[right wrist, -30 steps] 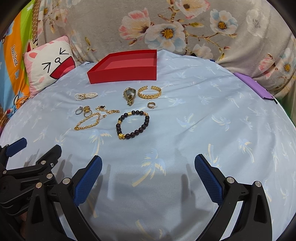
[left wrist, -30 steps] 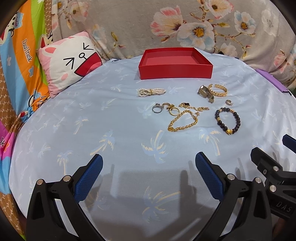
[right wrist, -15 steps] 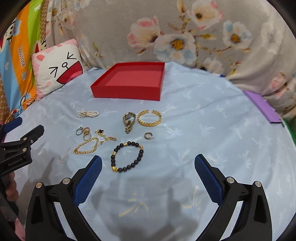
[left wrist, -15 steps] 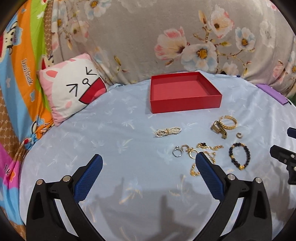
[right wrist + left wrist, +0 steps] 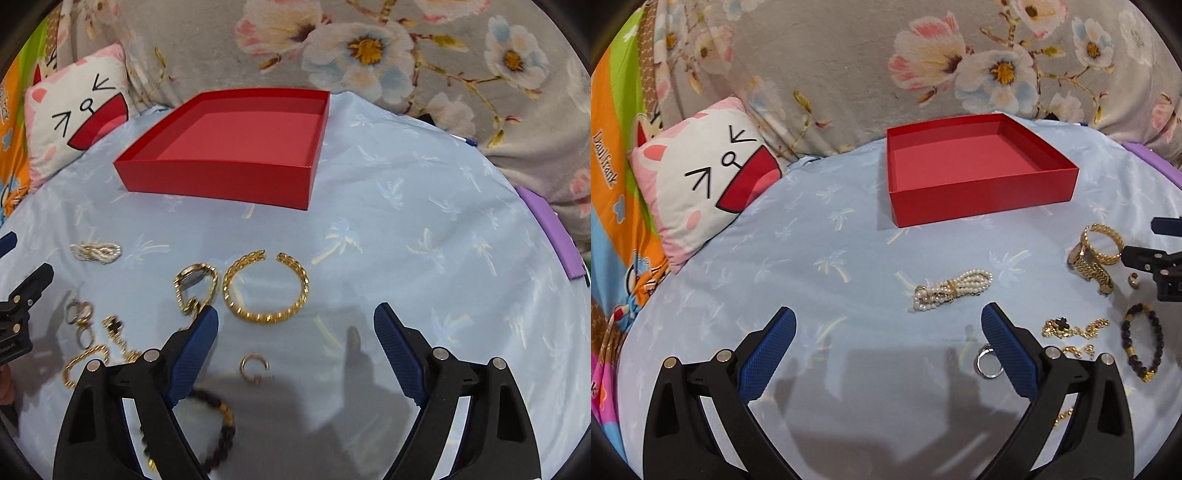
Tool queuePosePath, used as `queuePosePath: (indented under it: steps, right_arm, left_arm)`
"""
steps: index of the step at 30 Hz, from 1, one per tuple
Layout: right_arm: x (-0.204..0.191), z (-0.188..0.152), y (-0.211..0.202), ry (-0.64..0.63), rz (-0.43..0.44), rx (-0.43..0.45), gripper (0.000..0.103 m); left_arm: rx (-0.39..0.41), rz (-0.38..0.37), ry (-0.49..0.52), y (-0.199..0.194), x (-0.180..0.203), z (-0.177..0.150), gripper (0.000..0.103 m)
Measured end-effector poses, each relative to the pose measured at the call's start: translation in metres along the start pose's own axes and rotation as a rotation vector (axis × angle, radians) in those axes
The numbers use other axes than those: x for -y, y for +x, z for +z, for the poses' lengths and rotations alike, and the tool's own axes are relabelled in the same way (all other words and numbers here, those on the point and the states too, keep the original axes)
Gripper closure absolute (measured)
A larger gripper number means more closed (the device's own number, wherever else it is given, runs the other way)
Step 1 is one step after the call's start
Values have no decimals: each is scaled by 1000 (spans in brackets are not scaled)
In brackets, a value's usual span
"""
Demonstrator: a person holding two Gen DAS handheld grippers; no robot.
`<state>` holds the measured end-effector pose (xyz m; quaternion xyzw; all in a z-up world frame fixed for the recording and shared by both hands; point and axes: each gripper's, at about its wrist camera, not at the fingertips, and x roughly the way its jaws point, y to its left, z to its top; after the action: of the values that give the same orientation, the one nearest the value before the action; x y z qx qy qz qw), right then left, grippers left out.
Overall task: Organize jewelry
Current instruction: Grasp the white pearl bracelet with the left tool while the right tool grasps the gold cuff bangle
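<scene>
An empty red box (image 5: pixel 236 147) sits at the back of the light blue cloth. My right gripper (image 5: pixel 295 314) hovers over the jewelry with its jaws closing and nothing pressed between the pads. A gold cuff (image 5: pixel 266 288) lies just ahead of its tips, a gold watch (image 5: pixel 195 284) by the left finger, a small gold ear cuff (image 5: pixel 253 365) below. A dark bead bracelet (image 5: pixel 221 432) is partly hidden under the left finger. My left gripper (image 5: pixel 888 314) stands open and empty, with a pearl bracelet (image 5: pixel 953 290) just beyond its right fingertip. Rings (image 5: pixel 79 317) and gold chains (image 5: pixel 1071 328) lie between the two.
A cat-face pillow (image 5: pixel 701 181) leans at the back left. A floral blanket (image 5: pixel 923 74) rises behind the box. A purple flat thing (image 5: pixel 550 229) lies at the cloth's right edge, with a pen (image 5: pixel 465 140) near the blanket.
Both grippers have moved forward toward the box and the jewelry, which now looks larger and closer. The right gripper's jaws have narrowed a little. Nothing has been picked up.
</scene>
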<state>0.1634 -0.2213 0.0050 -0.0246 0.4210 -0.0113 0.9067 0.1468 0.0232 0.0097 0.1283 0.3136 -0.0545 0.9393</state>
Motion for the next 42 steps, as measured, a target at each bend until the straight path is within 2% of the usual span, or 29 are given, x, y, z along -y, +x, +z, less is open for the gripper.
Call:
queuePosePath:
  steps: [4, 8, 14, 25, 27, 35, 38, 40, 42]
  right_arm:
    - [-2, 5, 20, -2, 8, -35, 23]
    - [0, 5, 26, 19, 42, -51, 28]
    - [-4, 5, 26, 17, 66, -43, 42]
    - [-10, 7, 28, 9, 86, -41, 42]
    - [-11, 7, 28, 6, 84, -37, 48]
    - [-10, 5, 23, 17, 90, -27, 48]
    - [-11, 4, 19, 13, 87, -16, 48]
    - [-12, 3, 17, 8, 88, -11, 48]
    - [-13, 4, 16, 4, 86, -8, 48]
  left_arm:
    - [-93, -70, -29, 23, -4, 4, 5]
    - [-102, -68, -47, 32, -7, 9, 5]
    - [-132, -116, -65, 42, -6, 12, 5]
    - [-110, -145, -55, 37, -4, 12, 5]
    - [-114, -146, -47, 38, -3, 12, 5]
    - [-144, -165, -37, 47, 1, 16, 5]
    - [-152, -182, -24, 53, 5, 20, 10]
    - [-164, -207, -21, 58, 7, 21, 19]
    - [-199, -245, -21, 65, 9, 21, 36]
